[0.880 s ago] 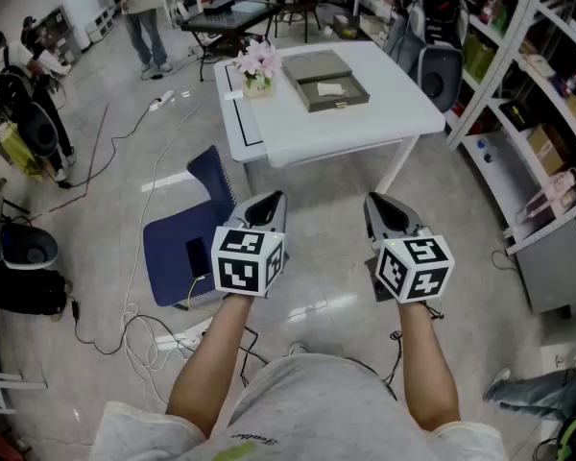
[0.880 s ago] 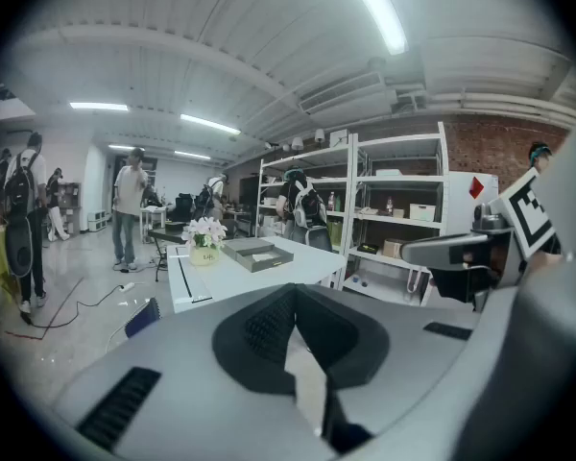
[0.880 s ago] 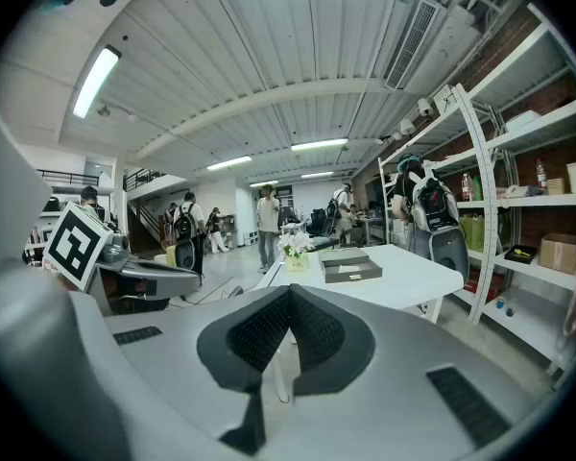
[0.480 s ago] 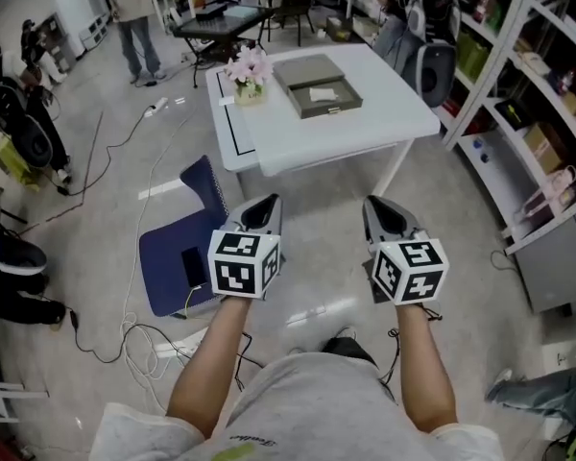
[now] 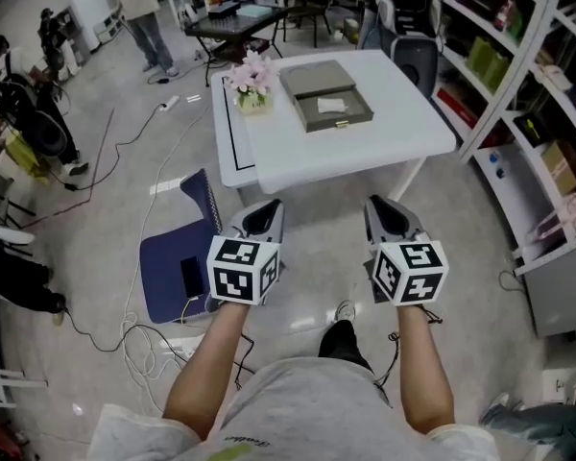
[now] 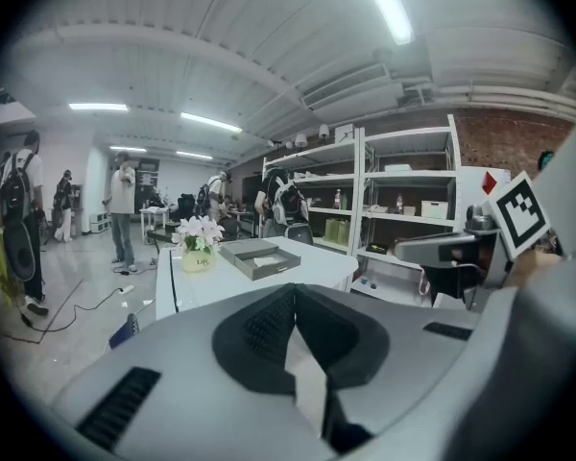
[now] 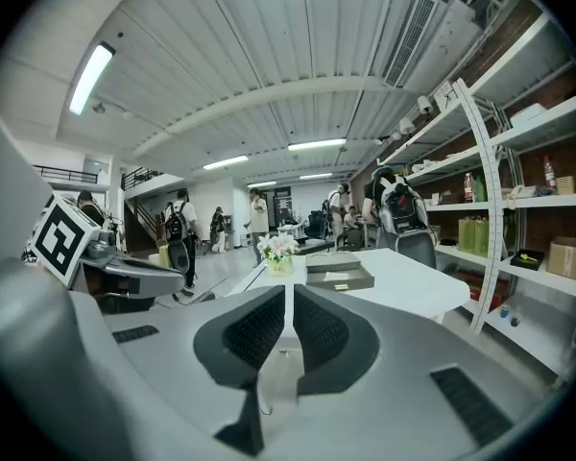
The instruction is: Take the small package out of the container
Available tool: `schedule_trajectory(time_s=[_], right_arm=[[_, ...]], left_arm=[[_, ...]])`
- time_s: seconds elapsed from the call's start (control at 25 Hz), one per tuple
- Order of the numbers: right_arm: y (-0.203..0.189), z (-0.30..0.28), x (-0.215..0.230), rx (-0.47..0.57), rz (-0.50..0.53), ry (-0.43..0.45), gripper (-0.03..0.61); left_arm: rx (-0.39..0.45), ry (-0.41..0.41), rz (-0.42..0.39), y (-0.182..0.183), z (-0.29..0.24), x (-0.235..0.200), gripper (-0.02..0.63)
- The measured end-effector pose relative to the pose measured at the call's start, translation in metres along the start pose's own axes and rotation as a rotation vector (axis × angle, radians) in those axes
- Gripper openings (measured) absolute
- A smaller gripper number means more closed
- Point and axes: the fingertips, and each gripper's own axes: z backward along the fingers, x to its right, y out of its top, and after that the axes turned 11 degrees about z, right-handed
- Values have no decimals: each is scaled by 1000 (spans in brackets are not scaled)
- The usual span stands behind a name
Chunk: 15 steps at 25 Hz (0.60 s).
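A grey box [image 5: 338, 115] stands open on the white table [image 5: 403, 137], its lid [image 5: 316, 75] lying just behind it. Inside lies a small white package [image 5: 332, 105]. The box also shows far ahead in the left gripper view as the box [image 6: 259, 257] and in the right gripper view as the box [image 7: 350, 283]. Both grippers are held over the floor, well short of the table. My left gripper [image 5: 262, 211] is shut and empty. My right gripper [image 5: 389, 209] has its pads nearly together with only a thin slit, nothing between them.
A pot of pink flowers [image 5: 253, 73] stands at the table's left corner. A blue seat [image 5: 173, 262] with a phone on it and loose cables [image 5: 125, 329] lie on the floor to my left. Shelving [image 5: 547, 113] runs along the right. People stand at the back left.
The table and box have drawn closer and lower in the head view as I walk forward. Both grippers keep the same pose and stay closed.
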Motion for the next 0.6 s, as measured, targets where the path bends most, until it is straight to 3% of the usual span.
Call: schedule_trajectory(time_s=[0.6], right_arm=[[9,-101,110,-13,-10,128,84]], left_arm=[[-4,88,70,39,-128,4,5]])
